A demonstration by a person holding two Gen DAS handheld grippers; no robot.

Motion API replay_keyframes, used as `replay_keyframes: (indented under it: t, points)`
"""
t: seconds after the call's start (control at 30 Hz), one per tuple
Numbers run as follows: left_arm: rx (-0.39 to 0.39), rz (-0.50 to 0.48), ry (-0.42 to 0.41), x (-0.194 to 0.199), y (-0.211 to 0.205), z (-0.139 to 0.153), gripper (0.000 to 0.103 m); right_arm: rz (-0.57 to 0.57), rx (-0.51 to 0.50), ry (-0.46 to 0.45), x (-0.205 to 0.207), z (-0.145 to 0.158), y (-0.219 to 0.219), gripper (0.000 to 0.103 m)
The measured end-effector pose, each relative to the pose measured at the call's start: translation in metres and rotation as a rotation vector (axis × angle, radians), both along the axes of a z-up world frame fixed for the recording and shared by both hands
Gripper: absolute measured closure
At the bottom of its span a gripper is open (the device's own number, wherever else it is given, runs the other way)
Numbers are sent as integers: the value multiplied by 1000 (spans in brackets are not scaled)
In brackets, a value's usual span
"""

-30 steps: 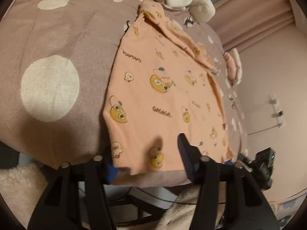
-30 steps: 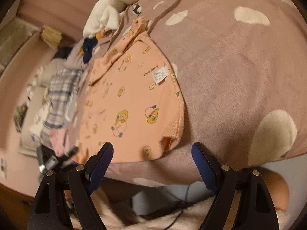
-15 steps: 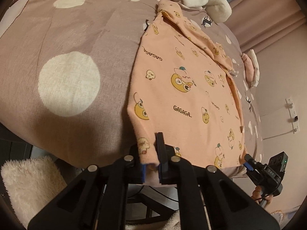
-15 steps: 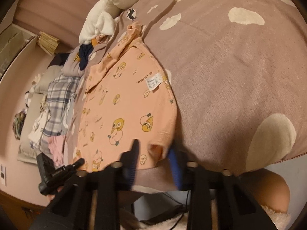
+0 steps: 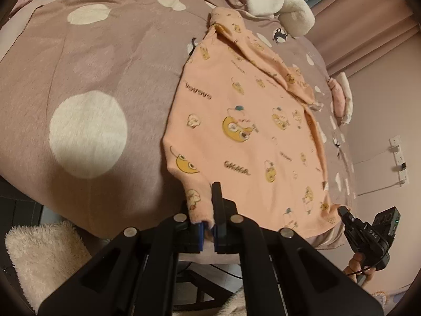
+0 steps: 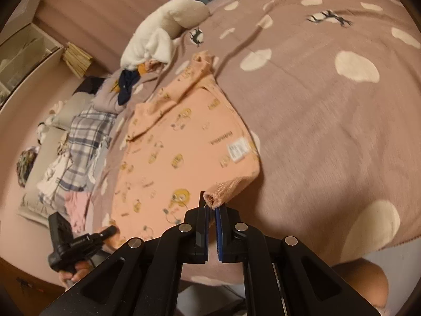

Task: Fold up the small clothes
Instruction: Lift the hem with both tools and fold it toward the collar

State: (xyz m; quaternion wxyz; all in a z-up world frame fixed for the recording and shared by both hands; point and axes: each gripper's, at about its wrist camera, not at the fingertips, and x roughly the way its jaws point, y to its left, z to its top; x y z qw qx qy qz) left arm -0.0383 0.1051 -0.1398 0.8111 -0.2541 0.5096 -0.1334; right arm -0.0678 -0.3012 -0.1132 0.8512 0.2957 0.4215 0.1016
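While you hold both grippers at the near edge of the bed, your left gripper [image 5: 208, 210] has its jaws pinched nearly together on the near left corner of the peach garment [image 5: 252, 131], cloth bunched between the pads; your right gripper [image 6: 212, 212] is likewise clamped almost closed on the near right hem corner [image 6: 223, 189], the rolled stitched edge sticking up between the blue pads. Between those two corners the garment lies spread flat on the bedspread [image 5: 86, 79], printed with yellow cartoon faces and "GAGAGA" text, a white care label [image 6: 238, 148] showing near its right edge, far end bunched toward the headboard side. From the left view your other gripper shows at the far near corner of the cloth; from the right view the left one shows low left with fingers of your hand round it. No bins or baskets visible, so nothing to report inside any. Bedspread is mauve with cream spots and small dark animal prints. White plush toy [image 6: 163, 34] sits beyond the garment. Plaid clothes pile [image 6: 84, 142] lies left of the bed in the right view, with a navy item [image 6: 126, 84] near the toy. Pink curtains [image 5: 368, 26] behind, wall socket strip [image 5: 398, 158] at right, fluffy cream rug [image 5: 44, 258] low left
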Motion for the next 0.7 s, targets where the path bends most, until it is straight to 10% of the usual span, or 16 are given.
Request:
replay_keyframes:
  t: [0.7]
  points:
    - [-106,58,-132,76,-3,58,100,46,-48,-82,80,49,1,96]
